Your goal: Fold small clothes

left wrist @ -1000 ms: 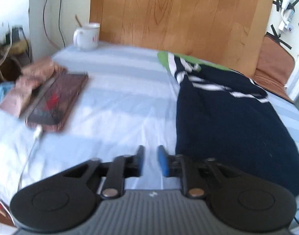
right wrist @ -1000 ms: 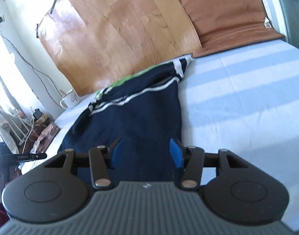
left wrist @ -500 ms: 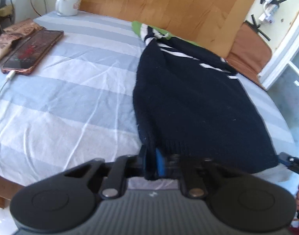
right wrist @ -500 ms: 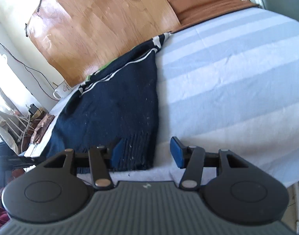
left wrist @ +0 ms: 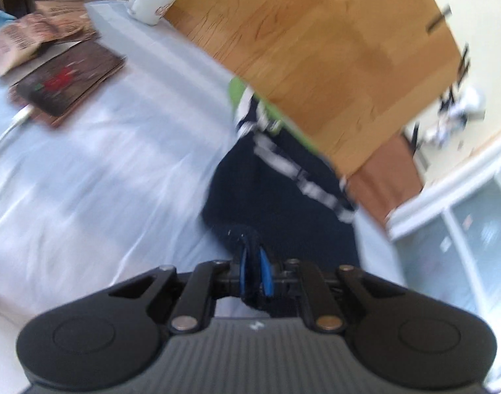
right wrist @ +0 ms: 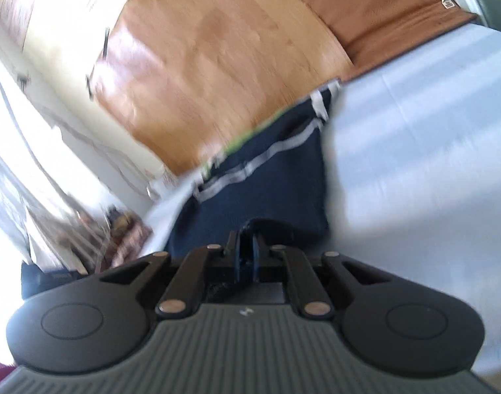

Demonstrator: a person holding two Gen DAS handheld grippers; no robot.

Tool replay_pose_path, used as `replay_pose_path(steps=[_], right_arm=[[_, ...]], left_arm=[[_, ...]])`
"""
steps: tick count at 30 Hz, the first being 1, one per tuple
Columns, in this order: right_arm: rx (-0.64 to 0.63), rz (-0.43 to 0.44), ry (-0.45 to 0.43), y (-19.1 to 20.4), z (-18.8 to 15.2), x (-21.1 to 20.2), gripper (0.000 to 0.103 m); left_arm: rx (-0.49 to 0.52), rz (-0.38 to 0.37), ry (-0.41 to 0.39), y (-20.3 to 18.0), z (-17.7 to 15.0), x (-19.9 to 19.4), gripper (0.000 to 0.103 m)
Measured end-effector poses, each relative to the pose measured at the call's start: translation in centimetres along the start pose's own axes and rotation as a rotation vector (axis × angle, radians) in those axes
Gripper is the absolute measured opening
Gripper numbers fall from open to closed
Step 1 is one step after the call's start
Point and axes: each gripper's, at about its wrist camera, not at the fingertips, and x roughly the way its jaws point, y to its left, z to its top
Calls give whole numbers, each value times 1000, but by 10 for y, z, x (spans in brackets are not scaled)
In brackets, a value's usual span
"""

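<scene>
The fingers of the left gripper [left wrist: 254, 271] are pressed together on a bunched fold at the near hem of the navy garment [left wrist: 283, 197], the dark knit being pinched between the blue pads. The fingers of the right gripper [right wrist: 247, 256] are likewise closed on the near hem of the same navy garment [right wrist: 270, 180]; dark cloth is seen rising as a small hump between and just beyond the pads.

The garment is laid on the striped bedsheet [left wrist: 102, 170], stretched from the grippers away to the wooden board [left wrist: 316, 49] that is propped at the far end. Its far end, marked with white stripes and a green edge [left wrist: 237, 88], lies against the foot of that board. Both views are blurred.

To the garment's left in the left wrist view, a broad stretch of sheet is seen before a phone [left wrist: 69, 82] with a white cable [left wrist: 13, 124], some packets [left wrist: 36, 36] beyond it, and a white mug [left wrist: 151, 3] close beside the board's left corner. To the garment's right in the right wrist view, the sheet [right wrist: 431, 147] runs wide and bare up to a brown cushion [right wrist: 381, 16] that is leaned beside the board [right wrist: 217, 65]. The near edge of the bed is met just under both grippers.
</scene>
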Motion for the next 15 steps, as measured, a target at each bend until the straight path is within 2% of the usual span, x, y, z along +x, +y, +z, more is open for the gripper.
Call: replay_pose_path(steps=[3, 6, 8, 9, 10, 11, 12, 13, 15], right_arm=[[30, 3, -22, -3, 38, 29, 10], [6, -63, -48, -9, 85, 78, 10], [33, -138, -77, -28, 114, 116, 14], [32, -207, -97, -37, 124, 134, 25], [30, -265, -89, -46, 130, 142, 36], [46, -291, -74, -51, 132, 147, 48], [60, -258, -79, -55, 128, 145, 48], [57, -204, -85, -58, 121, 138, 49], [60, -172, -57, -63, 104, 125, 54]], left_arm=[[-17, 4, -14, -14, 49, 34, 9], [4, 53, -21, -29, 98, 87, 10], [30, 104, -34, -32, 126, 128, 18], [34, 158, -27, -30, 136, 146, 31], [11, 228, -20, -25, 140, 158, 33], [-8, 254, -22, -20, 139, 161, 33], [13, 228, -22, -14, 133, 158, 37], [41, 208, -16, -9, 127, 155, 49], [49, 241, -8, 3, 111, 145, 64]])
